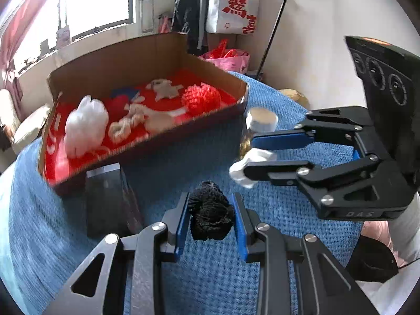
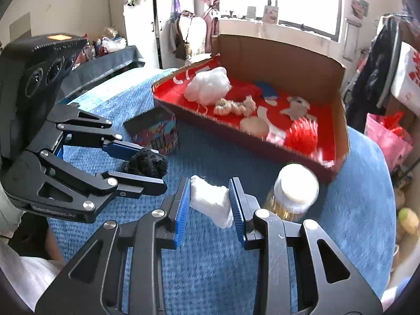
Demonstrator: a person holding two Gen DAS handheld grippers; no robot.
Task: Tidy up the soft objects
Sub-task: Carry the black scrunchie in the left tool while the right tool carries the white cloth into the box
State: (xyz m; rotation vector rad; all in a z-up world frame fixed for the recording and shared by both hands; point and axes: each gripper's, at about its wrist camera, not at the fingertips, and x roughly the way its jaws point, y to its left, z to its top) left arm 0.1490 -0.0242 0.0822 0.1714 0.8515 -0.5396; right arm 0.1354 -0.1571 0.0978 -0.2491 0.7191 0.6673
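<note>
Box (image 2: 338,120) behind jar (image 2: 295,191); small box (image 2: 157,131) left of jar.

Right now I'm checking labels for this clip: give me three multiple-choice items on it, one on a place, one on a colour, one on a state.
1. Where does the white mesh puff lie?
A. in the cardboard box
B. on the blue cloth
C. between gripper fingers

2. What colour is the soft lump in the left gripper?
A. red
B. black
C. white

3. How is the right gripper?
A. open and empty
B. shut with nothing between the pads
C. shut on a white soft piece

Key:
1 A, it sits on the red lining of the cardboard box.
2 B, the black lump fills the gap.
3 C, both pads press the white soft piece.
</note>
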